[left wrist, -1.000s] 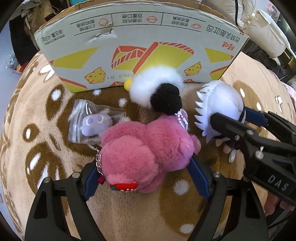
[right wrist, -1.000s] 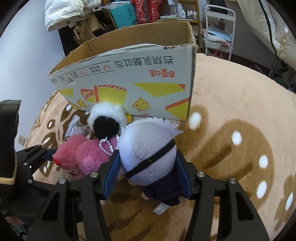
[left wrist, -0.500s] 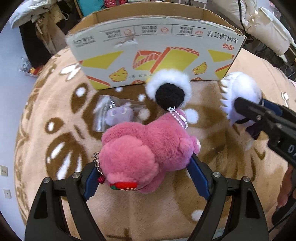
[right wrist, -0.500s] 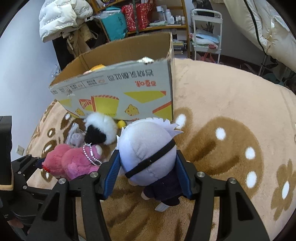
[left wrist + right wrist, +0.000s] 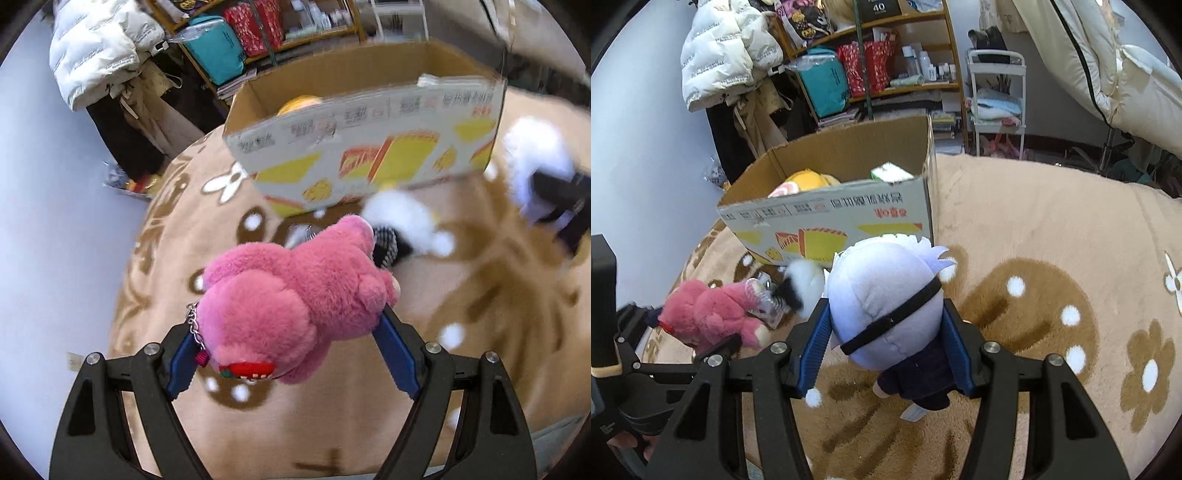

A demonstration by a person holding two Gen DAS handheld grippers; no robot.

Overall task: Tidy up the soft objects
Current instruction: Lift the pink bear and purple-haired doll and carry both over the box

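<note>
My left gripper (image 5: 288, 343) is shut on a pink plush bear (image 5: 295, 291) and holds it in the air above the blanket; the bear also shows in the right wrist view (image 5: 713, 314). My right gripper (image 5: 886, 332) is shut on a white-haired plush doll (image 5: 886, 299) with a black blindfold, also lifted. An open cardboard box (image 5: 831, 214) stands behind both, with a yellow plush (image 5: 807, 179) inside. A white and black fluffy toy (image 5: 807, 284) and a small bagged toy (image 5: 764, 299) lie on the blanket in front of the box.
The tan blanket (image 5: 1052, 277) with brown flower patterns covers the surface. Beyond the box are shelves (image 5: 886, 55) with clutter, a white puffy jacket (image 5: 720, 48) and a small white cart (image 5: 997, 103). A grey wall is at the left.
Both grippers have risen with their plush toys, well above the blanket. The box top and its inside have come into view. The left view is now motion-blurred.
</note>
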